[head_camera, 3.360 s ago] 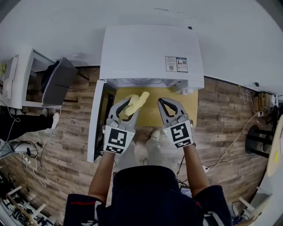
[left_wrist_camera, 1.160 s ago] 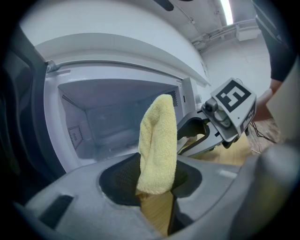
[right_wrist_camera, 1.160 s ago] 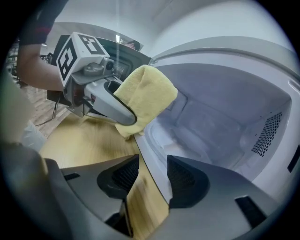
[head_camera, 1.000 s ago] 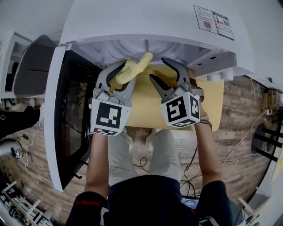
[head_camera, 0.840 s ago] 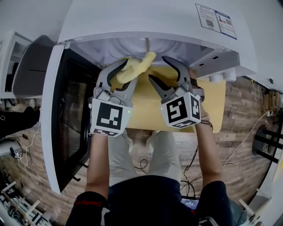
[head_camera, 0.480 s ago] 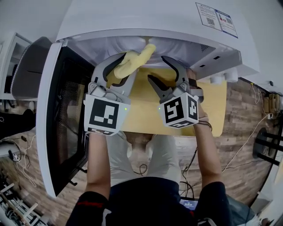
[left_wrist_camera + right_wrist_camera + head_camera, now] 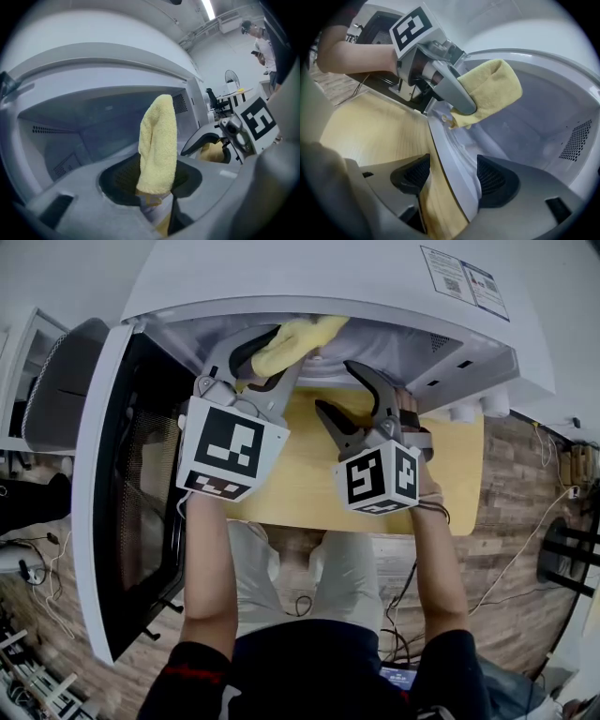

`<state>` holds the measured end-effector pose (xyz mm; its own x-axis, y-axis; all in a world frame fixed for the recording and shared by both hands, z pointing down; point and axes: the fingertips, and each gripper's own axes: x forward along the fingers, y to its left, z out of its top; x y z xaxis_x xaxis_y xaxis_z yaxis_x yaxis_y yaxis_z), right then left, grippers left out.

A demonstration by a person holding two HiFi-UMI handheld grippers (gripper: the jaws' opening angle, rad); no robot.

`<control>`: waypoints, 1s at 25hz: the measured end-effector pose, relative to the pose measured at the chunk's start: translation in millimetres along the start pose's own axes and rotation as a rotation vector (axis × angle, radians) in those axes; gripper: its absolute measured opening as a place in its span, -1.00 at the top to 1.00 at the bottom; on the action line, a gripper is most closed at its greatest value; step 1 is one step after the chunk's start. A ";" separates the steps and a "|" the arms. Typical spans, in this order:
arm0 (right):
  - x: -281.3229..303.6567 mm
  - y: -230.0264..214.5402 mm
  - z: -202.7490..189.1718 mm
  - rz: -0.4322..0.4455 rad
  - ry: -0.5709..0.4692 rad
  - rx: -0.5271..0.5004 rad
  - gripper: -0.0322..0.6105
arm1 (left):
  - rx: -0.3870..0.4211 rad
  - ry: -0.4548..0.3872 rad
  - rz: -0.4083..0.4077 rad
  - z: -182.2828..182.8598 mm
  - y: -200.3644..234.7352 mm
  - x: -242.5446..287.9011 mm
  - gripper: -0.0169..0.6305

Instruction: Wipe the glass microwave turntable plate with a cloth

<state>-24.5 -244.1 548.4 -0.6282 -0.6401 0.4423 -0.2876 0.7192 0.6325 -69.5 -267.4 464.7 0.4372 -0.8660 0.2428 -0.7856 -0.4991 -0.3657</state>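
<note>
**Cloth at the Microwave's Mouth**

The left gripper (image 7: 286, 357) pinches a folded yellow terry cloth (image 7: 158, 145) just inside the open white microwave (image 7: 281, 277). The right gripper (image 7: 335, 385) has just been opening; its jaws stand spread astride the cavity's white front sill (image 7: 450, 159).

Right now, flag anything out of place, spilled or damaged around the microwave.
Nothing stands out. The microwave has its door standing open, and the left tool grips the yellow cloth at the cavity mouth. No spill or damage shows. The glass plate cannot be made out.
</note>
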 end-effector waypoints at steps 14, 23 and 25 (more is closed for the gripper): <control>0.5 1.7 -1.3 -0.013 -0.003 -0.025 0.04 | 0.117 0.092 -0.114 -1.3 -16.5 51.8 0.54; 0.8 1.6 -2.5 -0.019 0.003 -0.034 0.04 | 0.148 0.097 -0.168 0.6 -18.3 74.3 0.54; 1.0 2.1 -2.3 -0.017 0.003 -0.033 0.04 | 0.145 0.094 -0.202 -0.1 -21.6 78.2 0.54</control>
<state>-24.1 -243.8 551.6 -0.6213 -0.6531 0.4329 -0.2743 0.6989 0.6606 -18.4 -324.4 491.7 0.5311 -0.7449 0.4039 -0.6124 -0.6668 -0.4246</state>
